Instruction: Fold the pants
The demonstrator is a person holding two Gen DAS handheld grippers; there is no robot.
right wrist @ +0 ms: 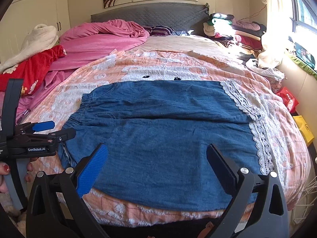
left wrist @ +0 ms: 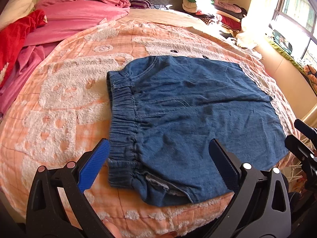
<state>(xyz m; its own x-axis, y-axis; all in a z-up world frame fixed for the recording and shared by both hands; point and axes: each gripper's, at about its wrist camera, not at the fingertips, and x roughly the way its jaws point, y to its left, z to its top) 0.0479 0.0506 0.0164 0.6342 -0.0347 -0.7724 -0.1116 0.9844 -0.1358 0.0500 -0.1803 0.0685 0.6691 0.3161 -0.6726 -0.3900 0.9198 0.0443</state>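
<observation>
Left wrist view: pants (left wrist: 188,123) lie flat on the peach-and-white bedspread (left wrist: 59,103), near edge of the bed, right of centre. Dark blue denim, short legs. Elastic gathered waistband (left wrist: 122,130) faces left, legs run to the right. The two legs lie next to each other, far one and near one, with a seam line between them. White lace trim (left wrist: 255,77) edges the hems on the right. A pocket opening with frayed pale stitching shows at the near left corner. Fabric mostly smooth, light creasing, a few darker patches. Left gripper (left wrist: 158,160) hovers over the near waistband end, fingers spread wide, nothing between them. Left blue pad (left wrist: 93,166) sits just left of the waistband. Part of the right gripper (left wrist: 303,148) shows at the right edge; can't tell its state from here.

Right wrist view: same pants (right wrist: 158,130), seen across the leg length, waistband (right wrist: 79,111) left, lace hems (right wrist: 255,127) right. Near leg's edge runs close to the bed's near edge. Right gripper (right wrist: 156,164) over the near leg, fingers spread apart, empty. Left gripper (right wrist: 49,130) at far left, held by a hand (right wrist: 6,174), tips just beside the waistband corner. Pink blanket (right wrist: 103,39) and a red garment (right wrist: 33,67) lie far left, clothes pile (right wrist: 233,29) far right.
</observation>
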